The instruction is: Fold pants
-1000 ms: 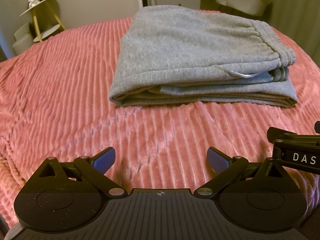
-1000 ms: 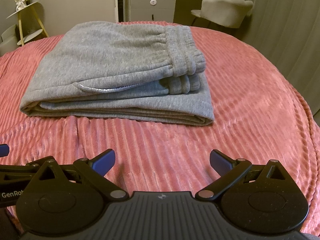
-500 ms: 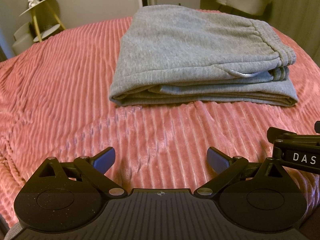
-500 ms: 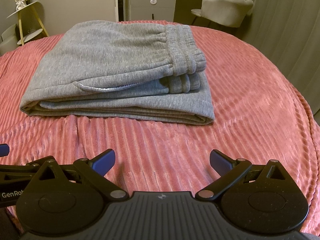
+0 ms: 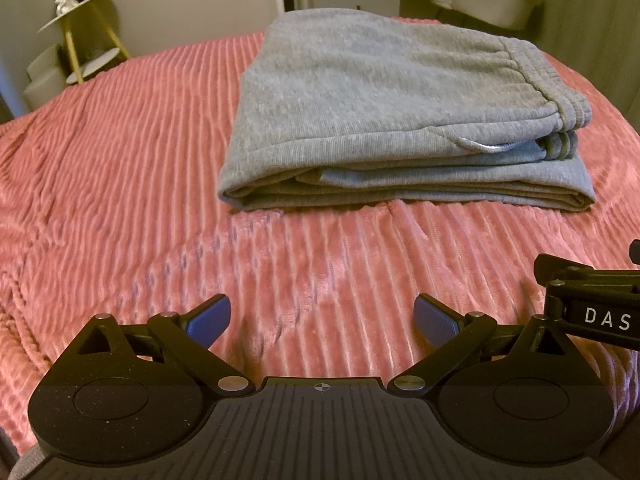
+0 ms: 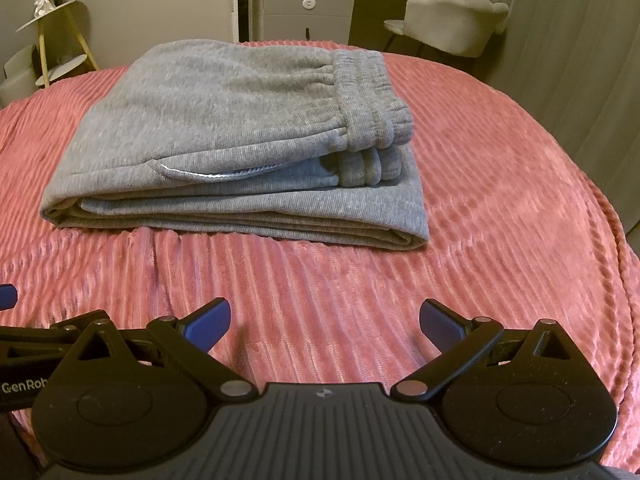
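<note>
Grey sweatpants (image 5: 384,112) lie folded in a flat stack on the pink ribbed bedspread (image 5: 120,168), waistband at the right end. They also show in the right wrist view (image 6: 240,136). My left gripper (image 5: 322,320) is open and empty, held back from the stack's near edge. My right gripper (image 6: 325,322) is open and empty too, just as far back. Part of the right gripper (image 5: 592,304) shows at the right edge of the left wrist view.
The bedspread (image 6: 500,200) stretches around the pants on all sides. Beyond the bed stand a gold side table (image 5: 80,40), a grey drawer cabinet (image 6: 308,16) and a pale chair (image 6: 452,20). A curtain hangs at the right.
</note>
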### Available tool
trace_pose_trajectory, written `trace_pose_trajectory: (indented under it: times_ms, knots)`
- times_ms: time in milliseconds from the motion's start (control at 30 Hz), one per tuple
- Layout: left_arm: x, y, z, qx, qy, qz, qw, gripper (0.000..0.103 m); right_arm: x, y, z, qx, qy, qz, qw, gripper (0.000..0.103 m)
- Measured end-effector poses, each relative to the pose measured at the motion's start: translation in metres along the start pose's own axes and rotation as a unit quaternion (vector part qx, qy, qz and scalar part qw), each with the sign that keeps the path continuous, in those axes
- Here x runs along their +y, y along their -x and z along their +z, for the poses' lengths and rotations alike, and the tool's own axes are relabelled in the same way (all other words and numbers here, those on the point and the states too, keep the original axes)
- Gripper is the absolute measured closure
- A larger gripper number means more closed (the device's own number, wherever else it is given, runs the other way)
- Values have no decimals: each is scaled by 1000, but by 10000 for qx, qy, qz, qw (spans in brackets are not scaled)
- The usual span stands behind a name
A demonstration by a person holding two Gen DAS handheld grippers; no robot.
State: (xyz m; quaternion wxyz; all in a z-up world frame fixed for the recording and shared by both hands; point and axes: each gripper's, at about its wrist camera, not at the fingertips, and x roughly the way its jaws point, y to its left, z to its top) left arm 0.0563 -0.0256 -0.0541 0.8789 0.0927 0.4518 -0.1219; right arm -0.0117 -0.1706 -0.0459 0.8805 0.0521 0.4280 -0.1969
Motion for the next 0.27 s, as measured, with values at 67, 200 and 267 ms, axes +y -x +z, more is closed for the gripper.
trace_pose_trajectory:
  times_ms: [67, 200, 267]
  knots:
    - [0, 0, 0, -35, -9, -10, 10000, 2, -1, 0, 0, -10, 4, 2, 10000, 2]
    - [0, 3, -1, -114, -50, -59, 9999, 2, -2, -1, 1, 3, 22, 9, 10000, 2]
    - [0, 3, 0, -108, -66, -56, 9999, 2, -1, -1, 1, 1, 50, -3, 10000, 2]
